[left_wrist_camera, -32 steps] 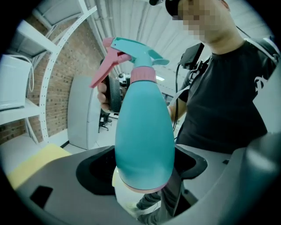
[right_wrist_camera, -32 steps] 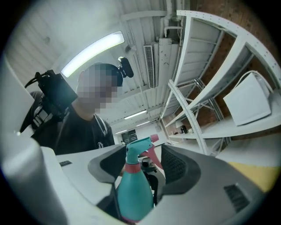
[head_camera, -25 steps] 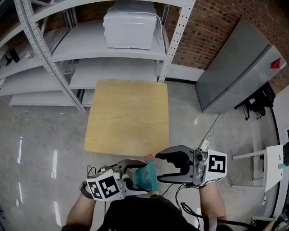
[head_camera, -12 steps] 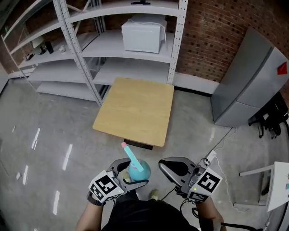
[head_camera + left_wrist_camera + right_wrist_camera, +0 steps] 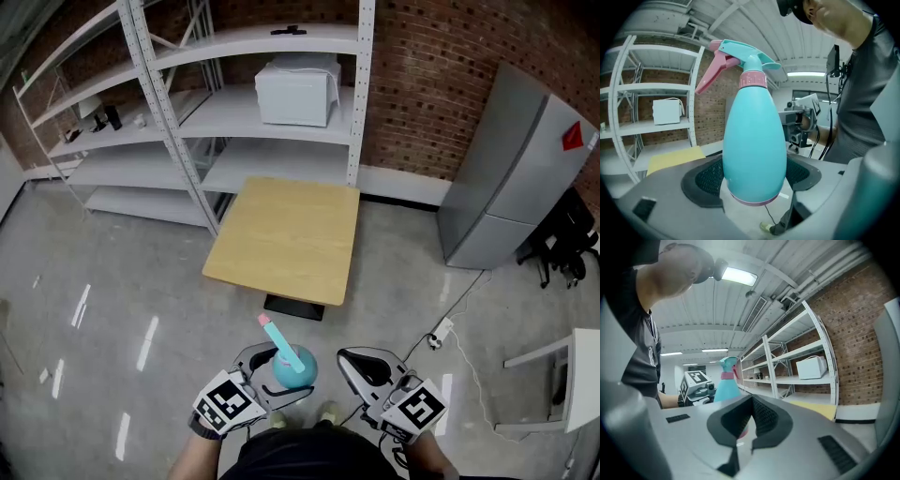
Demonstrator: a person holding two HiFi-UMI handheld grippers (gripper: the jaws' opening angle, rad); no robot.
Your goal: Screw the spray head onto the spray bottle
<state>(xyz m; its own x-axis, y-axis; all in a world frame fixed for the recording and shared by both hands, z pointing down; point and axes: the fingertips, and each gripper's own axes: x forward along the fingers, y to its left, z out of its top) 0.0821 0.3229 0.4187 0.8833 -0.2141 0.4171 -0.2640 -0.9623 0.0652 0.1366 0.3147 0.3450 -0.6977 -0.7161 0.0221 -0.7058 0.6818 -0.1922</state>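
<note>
A teal spray bottle (image 5: pixel 292 370) with its pink-triggered spray head (image 5: pixel 277 336) on top is held in my left gripper (image 5: pixel 284 371), which is shut on its lower body. In the left gripper view the bottle (image 5: pixel 754 150) stands upright between the pads, and a pink collar joins the head (image 5: pixel 740 54) to it. My right gripper (image 5: pixel 349 360) hangs beside it at the right, shut and with nothing in it. The right gripper view shows its pads (image 5: pixel 761 420) together and the bottle (image 5: pixel 725 383) off to the left, apart from them.
A small wooden table (image 5: pixel 281 234) stands ahead on the concrete floor, with nothing on it. Behind it is white metal shelving (image 5: pixel 187 122) with a white box (image 5: pixel 298 94). A grey cabinet (image 5: pixel 511 178) stands at the right. Cables (image 5: pixel 441 328) lie on the floor.
My right gripper's jaws, open a second ago beside the bottle, are now shut and empty. Both grippers have drawn back from the table. The bottle now stands upright in my left gripper.
</note>
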